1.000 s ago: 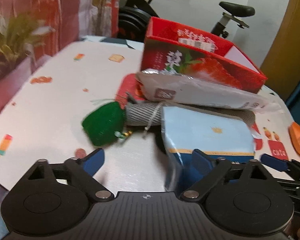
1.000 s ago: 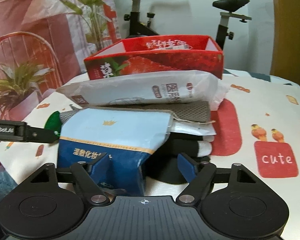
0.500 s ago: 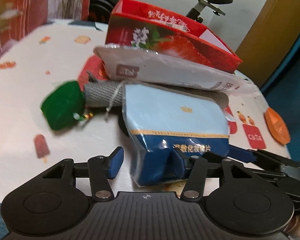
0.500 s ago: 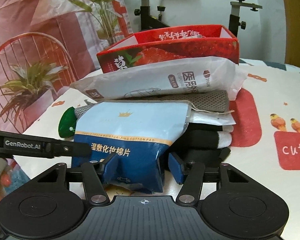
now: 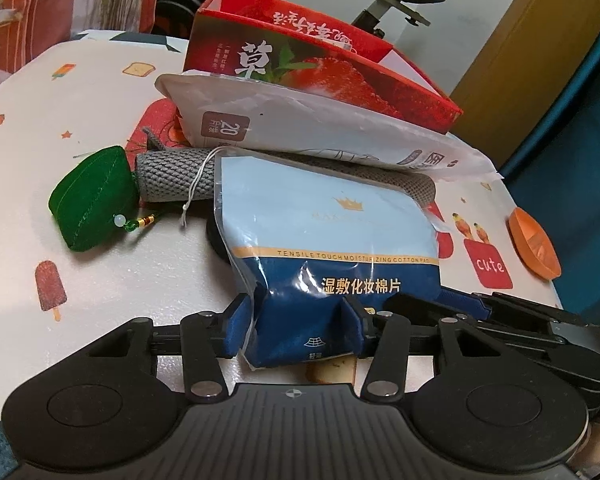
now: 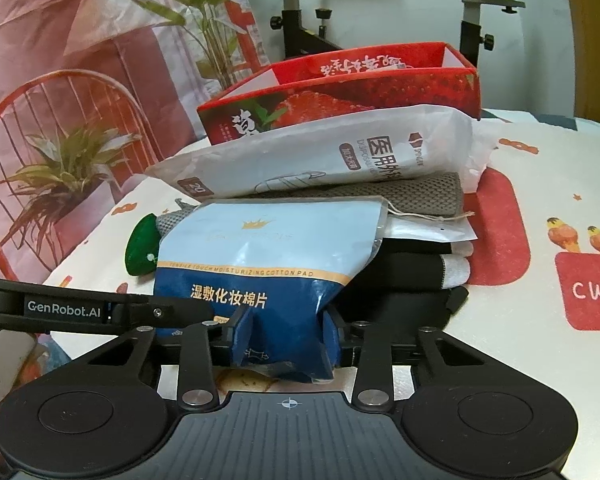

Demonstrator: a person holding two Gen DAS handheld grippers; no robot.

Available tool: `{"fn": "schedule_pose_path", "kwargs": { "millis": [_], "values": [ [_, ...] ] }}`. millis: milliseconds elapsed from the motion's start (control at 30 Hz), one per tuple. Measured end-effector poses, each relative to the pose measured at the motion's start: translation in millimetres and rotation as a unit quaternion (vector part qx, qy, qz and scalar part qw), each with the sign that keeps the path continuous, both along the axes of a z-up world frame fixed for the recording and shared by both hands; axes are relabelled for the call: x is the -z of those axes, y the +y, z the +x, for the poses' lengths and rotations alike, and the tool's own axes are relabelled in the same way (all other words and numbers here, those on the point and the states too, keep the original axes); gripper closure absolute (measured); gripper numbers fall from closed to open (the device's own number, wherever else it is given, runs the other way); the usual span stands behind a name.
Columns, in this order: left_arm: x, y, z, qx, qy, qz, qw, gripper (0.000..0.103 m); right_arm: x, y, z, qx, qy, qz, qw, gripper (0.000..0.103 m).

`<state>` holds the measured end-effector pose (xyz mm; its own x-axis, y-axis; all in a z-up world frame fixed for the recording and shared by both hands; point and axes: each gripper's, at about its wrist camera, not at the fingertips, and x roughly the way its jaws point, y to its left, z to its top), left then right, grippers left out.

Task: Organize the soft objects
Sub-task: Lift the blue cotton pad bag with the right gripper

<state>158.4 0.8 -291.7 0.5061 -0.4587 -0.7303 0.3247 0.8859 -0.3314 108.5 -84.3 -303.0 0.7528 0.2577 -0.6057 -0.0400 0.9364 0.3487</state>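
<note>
Your left gripper [image 5: 296, 322] has its blue pads [image 5: 236, 326] about half apart and closing, pressed into the lower end of the blue-and-pale-blue plastic pouch of cotton pads [image 5: 328, 240]; the dark blue bottom bulges between them. Your right gripper [image 6: 286, 334] is narrower, also closing, and pinches the same pouch [image 6: 268, 264] at its bottom edge, the film creased between its pads [image 6: 242, 332]. In the left wrist view the right gripper's arm comes in from 3 o'clock beside the pouch.

The pouch lies sloping at the near edge of the patterned white tablecloth [image 5: 100, 128], its pale top leaning on the pile behind it. At 12 o'clock from it sit a grey knitted cloth roll with a string [image 5: 172, 176] and, above that, a white plastic packet marked 20 [image 5: 300, 124]. Beyond stands a red strawberry-printed cardboard box [image 5: 320, 64], open on top. At 10 o'clock from the pouch rests a green felt pouch with beads [image 5: 92, 200]. In the right wrist view, folded black-and-grey fabric [image 6: 416, 268] lies under the pile, at 3 o'clock from the pouch.
</note>
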Motion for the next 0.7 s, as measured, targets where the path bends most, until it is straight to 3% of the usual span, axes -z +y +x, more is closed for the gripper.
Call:
{"fn": "schedule_pose_path", "kwargs": {
  "millis": [400,700],
  "values": [
    [-23,11,-10,-0.01,-0.018,-0.026,0.9994,0.053,-30,3,-14,-0.013,-0.044,-0.014,0.999,0.072],
    [-81,15,-26,-0.017,-0.109,-0.042,0.993,0.053,-79,-1,-20,-0.017,-0.107,-0.019,0.994,0.072]
  ]
}}
